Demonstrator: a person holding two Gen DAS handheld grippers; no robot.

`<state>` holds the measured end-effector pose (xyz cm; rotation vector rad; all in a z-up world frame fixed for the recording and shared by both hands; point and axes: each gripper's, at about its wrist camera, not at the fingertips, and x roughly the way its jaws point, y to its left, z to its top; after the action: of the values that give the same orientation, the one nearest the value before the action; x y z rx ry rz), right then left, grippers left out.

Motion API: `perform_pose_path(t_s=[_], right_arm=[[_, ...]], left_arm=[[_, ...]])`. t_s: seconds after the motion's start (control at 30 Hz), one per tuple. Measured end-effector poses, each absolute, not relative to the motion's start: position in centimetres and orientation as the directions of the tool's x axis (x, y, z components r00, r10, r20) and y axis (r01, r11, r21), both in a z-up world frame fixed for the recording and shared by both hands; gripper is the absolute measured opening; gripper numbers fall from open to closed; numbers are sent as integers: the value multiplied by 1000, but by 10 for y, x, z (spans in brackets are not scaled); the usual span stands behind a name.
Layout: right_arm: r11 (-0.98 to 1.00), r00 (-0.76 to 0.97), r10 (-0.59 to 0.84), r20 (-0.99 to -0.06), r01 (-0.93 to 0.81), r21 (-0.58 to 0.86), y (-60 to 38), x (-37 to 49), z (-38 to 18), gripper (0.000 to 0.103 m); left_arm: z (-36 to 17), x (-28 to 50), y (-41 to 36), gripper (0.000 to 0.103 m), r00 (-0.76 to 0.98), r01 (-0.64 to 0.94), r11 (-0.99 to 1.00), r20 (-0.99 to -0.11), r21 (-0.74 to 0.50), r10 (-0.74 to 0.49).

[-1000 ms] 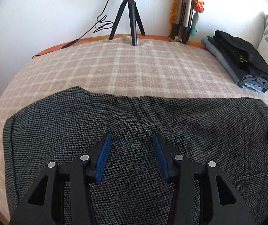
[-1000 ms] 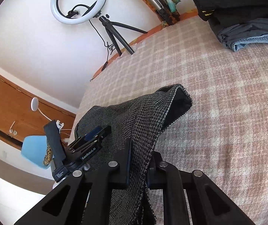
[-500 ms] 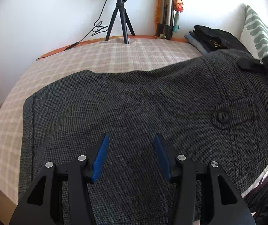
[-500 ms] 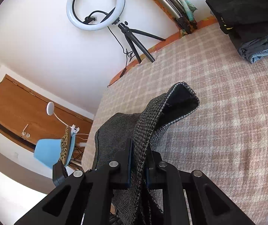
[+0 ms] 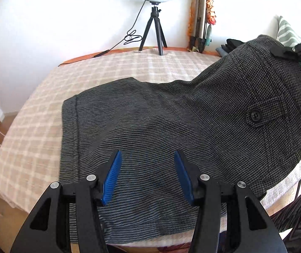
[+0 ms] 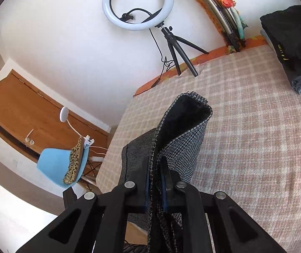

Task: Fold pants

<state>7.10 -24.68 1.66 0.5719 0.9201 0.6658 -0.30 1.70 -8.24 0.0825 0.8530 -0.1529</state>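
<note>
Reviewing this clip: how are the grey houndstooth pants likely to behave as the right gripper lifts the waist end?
The pants look floppy: they drape from the right gripper down to the bed. The weave seems fairly thick, so folds may be bulky. The textured cloth probably won't slip from the shut pads. The left gripper hangs open above them.

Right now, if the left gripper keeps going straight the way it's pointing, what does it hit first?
Most likely the gray pants: the open left gripper points down at the fabric spread on the checked bedspread, with nothing between. How far off the cloth lies is unclear.
</note>
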Motion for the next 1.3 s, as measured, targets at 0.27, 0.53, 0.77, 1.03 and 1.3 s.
perform_pose_path(t_s=[0.27,0.53,0.77,1.03,1.3], right_arm=[[682,391,730,-560,-369,632,-161,82,33,3],[694,315,715,-624,-421,583,-57,92,16,3],[723,238,667,-706,-437,535,21,105,-24,3],[729,142,625,-767,-458,509,68,108,-73,4],[598,87,732,-676,-557,576,55,100,-45,47]], left_arm=[[-110,-13,38,51,575,209,978,-807,-13,-133],[-61,-18,112,51,717,3,984,-686,-179,-127],[-53,-39,166,51,760,-147,962,-649,-231,-40],[-57,-53,200,51,769,-200,945,-640,-259,-13],[-51,-53,192,51,785,-171,956,-619,-238,-14]])
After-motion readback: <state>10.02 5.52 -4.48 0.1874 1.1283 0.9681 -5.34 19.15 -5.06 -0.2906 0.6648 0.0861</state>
